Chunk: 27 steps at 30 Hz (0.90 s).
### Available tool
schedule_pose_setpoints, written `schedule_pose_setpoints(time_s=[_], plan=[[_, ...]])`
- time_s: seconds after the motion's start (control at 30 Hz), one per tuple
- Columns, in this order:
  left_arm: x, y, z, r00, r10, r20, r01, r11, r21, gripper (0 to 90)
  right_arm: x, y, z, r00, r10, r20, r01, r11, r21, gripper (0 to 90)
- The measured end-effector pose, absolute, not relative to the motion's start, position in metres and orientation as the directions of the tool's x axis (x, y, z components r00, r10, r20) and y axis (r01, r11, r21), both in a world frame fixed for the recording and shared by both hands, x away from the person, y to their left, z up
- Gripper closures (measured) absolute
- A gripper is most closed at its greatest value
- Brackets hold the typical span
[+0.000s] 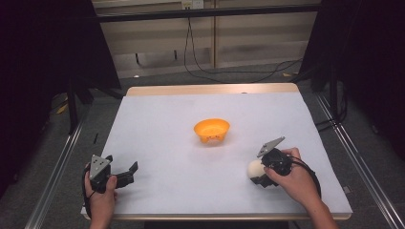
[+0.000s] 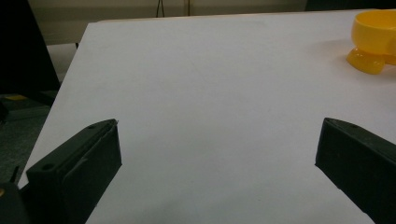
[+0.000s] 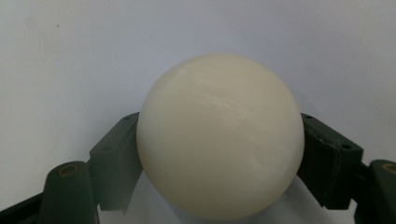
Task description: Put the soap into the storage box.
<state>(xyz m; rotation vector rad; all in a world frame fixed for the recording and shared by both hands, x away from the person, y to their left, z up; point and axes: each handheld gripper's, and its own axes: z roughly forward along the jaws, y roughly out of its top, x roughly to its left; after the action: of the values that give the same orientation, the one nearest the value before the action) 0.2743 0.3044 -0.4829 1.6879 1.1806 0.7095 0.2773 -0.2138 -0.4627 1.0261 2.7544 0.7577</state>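
The white-covered tabletop (image 1: pixel 191 181) takes up the middle of the high view, its wooden edge showing along the top and bottom. An orange bowl (image 1: pixel 211 130) on small feet stands just above the centre of the frame, well apart from both hands; in the left gripper view it sits at the upper right corner.

The left gripper (image 1: pixel 128 174) rests at the lower left of the high view, held by a hand at the tabletop's near edge. Its jaws are spread wide, with bare tabletop between them in its own view.

The right gripper (image 1: pixel 258 175) lies at the lower right of the high view, pinching a cream-white ball (image 3: pixel 219 135). In the right gripper view the ball sits in the centre, a jaw pressed against each side. The ball (image 1: pixel 255 168) lies low on the tabletop, below and right of the bowl.
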Motion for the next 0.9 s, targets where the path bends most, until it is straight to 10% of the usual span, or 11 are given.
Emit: schedule_pose_setpoints(time_s=[0.9], plan=[[0.2747,0.3047,-0.4826,0.375,0.927,-0.031,0.394,-0.129,0.91,0.0,0.2803,-0.2127,-0.4608,-0.767,0.635,0.096,0.599,0.654,0.462,23.5]])
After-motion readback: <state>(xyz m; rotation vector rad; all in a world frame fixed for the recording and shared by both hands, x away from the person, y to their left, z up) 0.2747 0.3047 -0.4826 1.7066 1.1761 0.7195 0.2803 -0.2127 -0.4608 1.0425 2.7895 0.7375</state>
